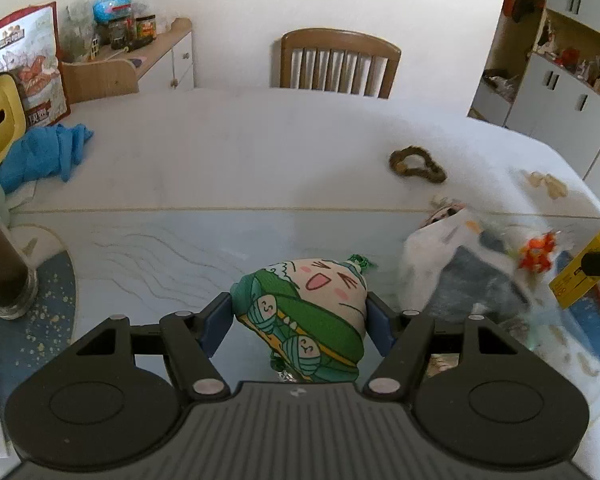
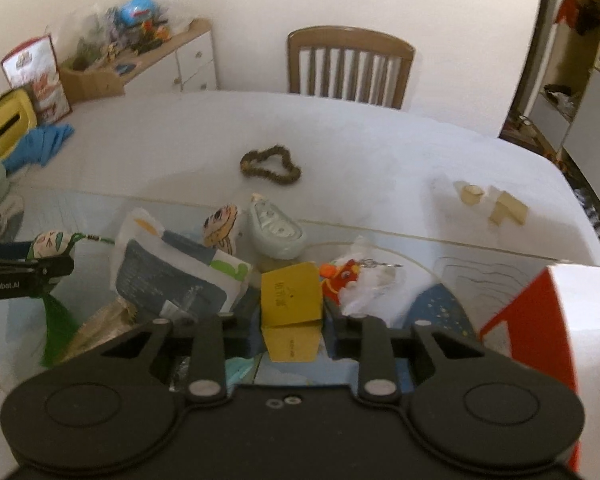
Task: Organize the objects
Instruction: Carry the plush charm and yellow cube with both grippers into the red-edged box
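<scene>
While the left gripper [image 1: 300,316] clasps the plush [image 1: 304,312] and the right gripper [image 2: 290,316] pinches the yellow box [image 2: 291,304] (both apparently lifted), each next needs a drop spot.

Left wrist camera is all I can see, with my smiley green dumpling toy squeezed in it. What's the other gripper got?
Observer: The right gripper is shut on a small yellow box.
Operator: Does anything hang under my toy?
Observer: Yes, a long green tassel dangles below the dumpling toy.
Operator: What's behind the yellow box?
Observer: A pale blue-grey oval thing lies just beyond it; I cannot tell what it is.
</scene>
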A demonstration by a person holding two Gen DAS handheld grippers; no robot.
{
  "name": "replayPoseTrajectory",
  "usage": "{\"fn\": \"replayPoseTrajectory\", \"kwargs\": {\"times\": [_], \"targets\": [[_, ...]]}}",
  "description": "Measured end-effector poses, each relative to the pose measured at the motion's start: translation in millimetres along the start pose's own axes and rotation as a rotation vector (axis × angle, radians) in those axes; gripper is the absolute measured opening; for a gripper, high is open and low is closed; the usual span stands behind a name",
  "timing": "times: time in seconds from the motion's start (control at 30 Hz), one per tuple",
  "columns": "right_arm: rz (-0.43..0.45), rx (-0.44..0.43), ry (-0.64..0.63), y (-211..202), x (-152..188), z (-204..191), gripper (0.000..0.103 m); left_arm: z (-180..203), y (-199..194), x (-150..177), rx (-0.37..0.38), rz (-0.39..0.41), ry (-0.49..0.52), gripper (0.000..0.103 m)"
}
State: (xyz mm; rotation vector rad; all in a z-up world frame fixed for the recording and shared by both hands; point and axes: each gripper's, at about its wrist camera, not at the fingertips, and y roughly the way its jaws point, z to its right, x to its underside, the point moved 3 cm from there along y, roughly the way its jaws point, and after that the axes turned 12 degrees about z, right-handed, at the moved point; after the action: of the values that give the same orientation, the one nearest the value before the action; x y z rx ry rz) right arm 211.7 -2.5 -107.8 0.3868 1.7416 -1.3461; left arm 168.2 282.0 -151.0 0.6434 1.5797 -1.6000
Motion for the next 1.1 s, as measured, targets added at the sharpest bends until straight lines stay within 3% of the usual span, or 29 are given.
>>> {"fn": "replayPoseTrajectory", "kwargs": {"times": [0.13,0.47,1.1], "targets": [[0.032,0.007,0.053,-26,-9,8,0.028,6,-18,-15,0.035,0.013,-0.037,0.07],[0.074,0.036,0.115,-93,-24,40,0.028,59,-60,-54,0.13,0.058,0.026,0.07],[0.121,0.097,0.189,-161,1,167,0.029,239,-75,-64,0.3,0.049,0.168,0.07]]}}
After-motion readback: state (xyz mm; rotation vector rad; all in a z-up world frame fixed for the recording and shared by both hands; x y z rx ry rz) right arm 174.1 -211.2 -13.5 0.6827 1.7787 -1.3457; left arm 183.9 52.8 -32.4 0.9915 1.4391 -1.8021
